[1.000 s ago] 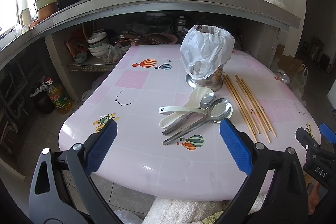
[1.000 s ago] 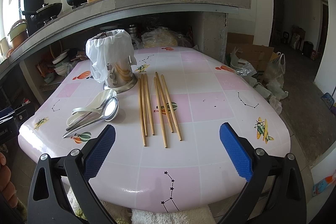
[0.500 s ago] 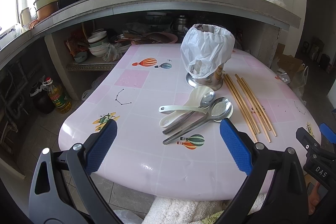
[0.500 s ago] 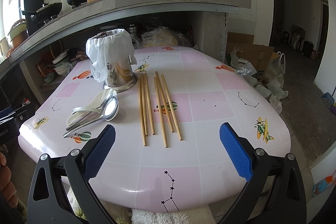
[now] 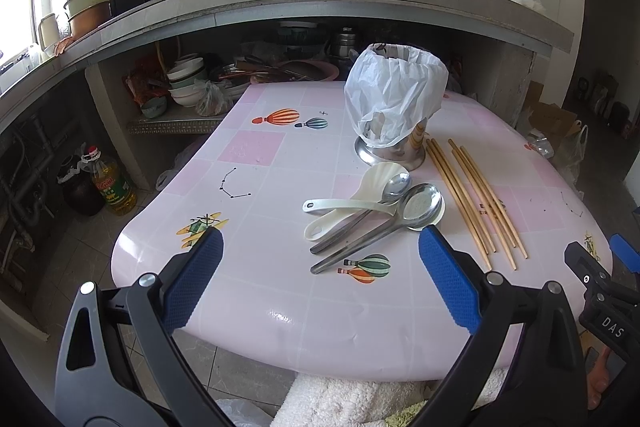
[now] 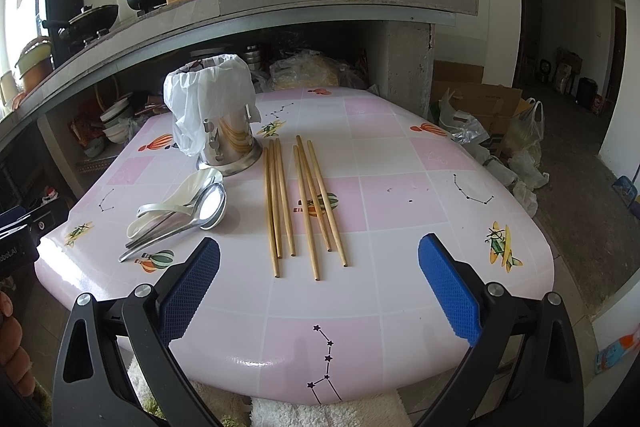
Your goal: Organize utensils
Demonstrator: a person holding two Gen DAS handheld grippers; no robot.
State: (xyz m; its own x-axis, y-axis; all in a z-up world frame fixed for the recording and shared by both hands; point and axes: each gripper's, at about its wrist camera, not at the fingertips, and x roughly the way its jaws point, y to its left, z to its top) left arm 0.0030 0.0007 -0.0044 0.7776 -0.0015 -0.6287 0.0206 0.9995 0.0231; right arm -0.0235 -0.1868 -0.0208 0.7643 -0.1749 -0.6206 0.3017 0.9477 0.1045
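Observation:
A steel utensil holder lined with a white plastic bag stands at the back of the pink table. In front of it lie white plastic spoons and two metal spoons in a pile. Several wooden chopsticks lie side by side to the right of the spoons. My left gripper is open and empty above the table's near edge, short of the spoons. My right gripper is open and empty, short of the chopsticks.
A concrete counter with pots and bottles overhangs the table's far side; bowls and pans are stacked beneath it. An oil bottle stands on the floor at left. Cardboard boxes and bags lie at right. A white towel lies below the near edge.

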